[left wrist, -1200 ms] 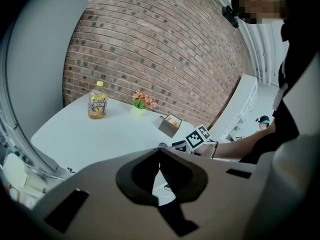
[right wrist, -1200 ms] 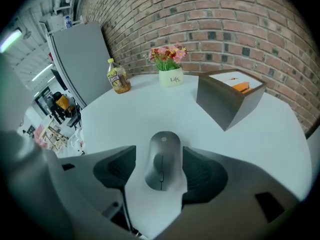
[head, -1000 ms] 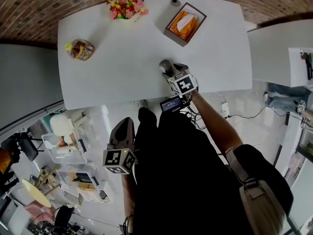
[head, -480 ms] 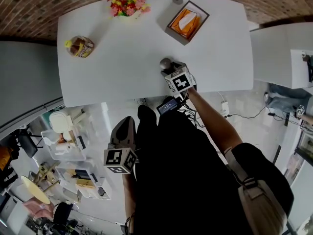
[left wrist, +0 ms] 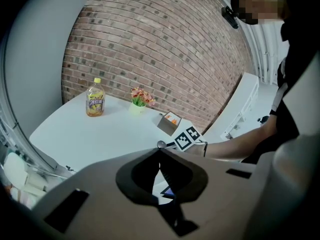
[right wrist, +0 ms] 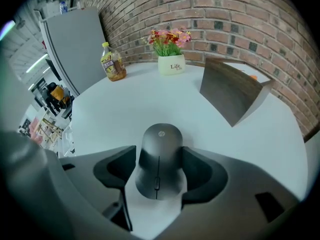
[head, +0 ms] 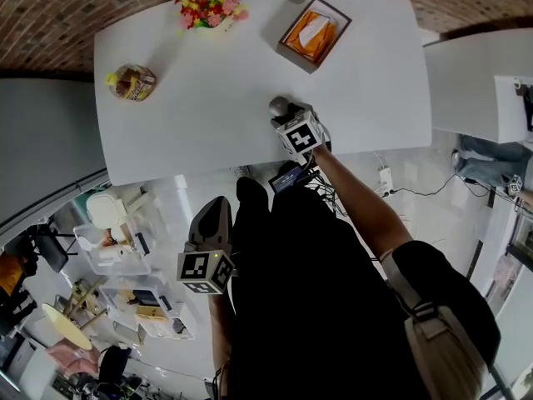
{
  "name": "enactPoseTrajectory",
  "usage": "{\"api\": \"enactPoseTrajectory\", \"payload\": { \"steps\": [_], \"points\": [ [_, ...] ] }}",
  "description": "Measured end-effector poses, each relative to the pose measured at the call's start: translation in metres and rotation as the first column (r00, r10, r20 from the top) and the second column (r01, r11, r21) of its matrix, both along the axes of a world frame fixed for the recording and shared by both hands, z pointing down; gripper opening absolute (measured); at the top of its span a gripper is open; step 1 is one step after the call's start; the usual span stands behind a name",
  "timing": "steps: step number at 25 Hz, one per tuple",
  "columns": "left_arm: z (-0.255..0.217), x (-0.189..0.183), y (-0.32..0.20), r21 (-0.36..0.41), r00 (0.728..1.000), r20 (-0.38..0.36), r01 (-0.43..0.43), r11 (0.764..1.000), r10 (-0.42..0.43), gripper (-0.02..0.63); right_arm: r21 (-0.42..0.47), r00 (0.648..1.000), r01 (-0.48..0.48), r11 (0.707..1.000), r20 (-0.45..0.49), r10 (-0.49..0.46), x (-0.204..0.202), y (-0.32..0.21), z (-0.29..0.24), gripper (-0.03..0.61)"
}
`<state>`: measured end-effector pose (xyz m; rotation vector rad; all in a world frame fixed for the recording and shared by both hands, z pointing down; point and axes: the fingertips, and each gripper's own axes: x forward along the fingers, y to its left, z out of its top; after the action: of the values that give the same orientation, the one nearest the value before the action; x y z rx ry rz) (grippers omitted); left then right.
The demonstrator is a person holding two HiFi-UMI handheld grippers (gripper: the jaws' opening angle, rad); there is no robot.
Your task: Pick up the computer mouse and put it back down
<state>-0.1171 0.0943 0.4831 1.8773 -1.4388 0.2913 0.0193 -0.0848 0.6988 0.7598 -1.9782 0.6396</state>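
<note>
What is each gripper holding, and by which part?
The right gripper clamps the computer mouse by its two long sides. The left gripper holds nothing, jaws together.

A red-brick wall (right wrist: 225,14) runs behind a white table (head: 208,132); a second white table (head: 466,82) stands to its right. The pale floor (head: 416,169) (cables (head: 420,197) trail across it) shines, and a tall grey panel (right wrist: 75,39) stands at the left.
</note>
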Motion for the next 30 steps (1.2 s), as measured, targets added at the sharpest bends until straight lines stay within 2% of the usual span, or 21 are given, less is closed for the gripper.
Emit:
{"api": "enactPoseTrajectory", "payload": {
  "steps": [6,12,18,30],
  "points": [
    [-0.003,-0.002,0.001,0.008,1.000,0.023,-0.004,1.000,0.004,0.009,-0.038,0.999,-0.018,0.999,-0.035,0.017,0.008,0.006,0.011,0.290],
    [-0.007,-0.011,0.003,0.017,1.000,0.022,0.012,1.000,-0.012,0.009,0.035,0.999,-0.001,0.999,-0.037,0.002,0.003,-0.003,0.005,0.290],
    [-0.007,-0.006,0.004,0.027,0.999,0.025,-0.020,0.999,0.019,0.009,0.037,0.998,-0.008,0.999,-0.060,0.010,0.003,-0.005,0.005,0.290],
    [-0.015,-0.011,0.009,0.057,1.000,0.007,0.011,0.998,-0.011,0.009,0.027,0.999,-0.016,0.999,-0.043,0.017,0.006,-0.001,0.004,0.290]
  ]
}}
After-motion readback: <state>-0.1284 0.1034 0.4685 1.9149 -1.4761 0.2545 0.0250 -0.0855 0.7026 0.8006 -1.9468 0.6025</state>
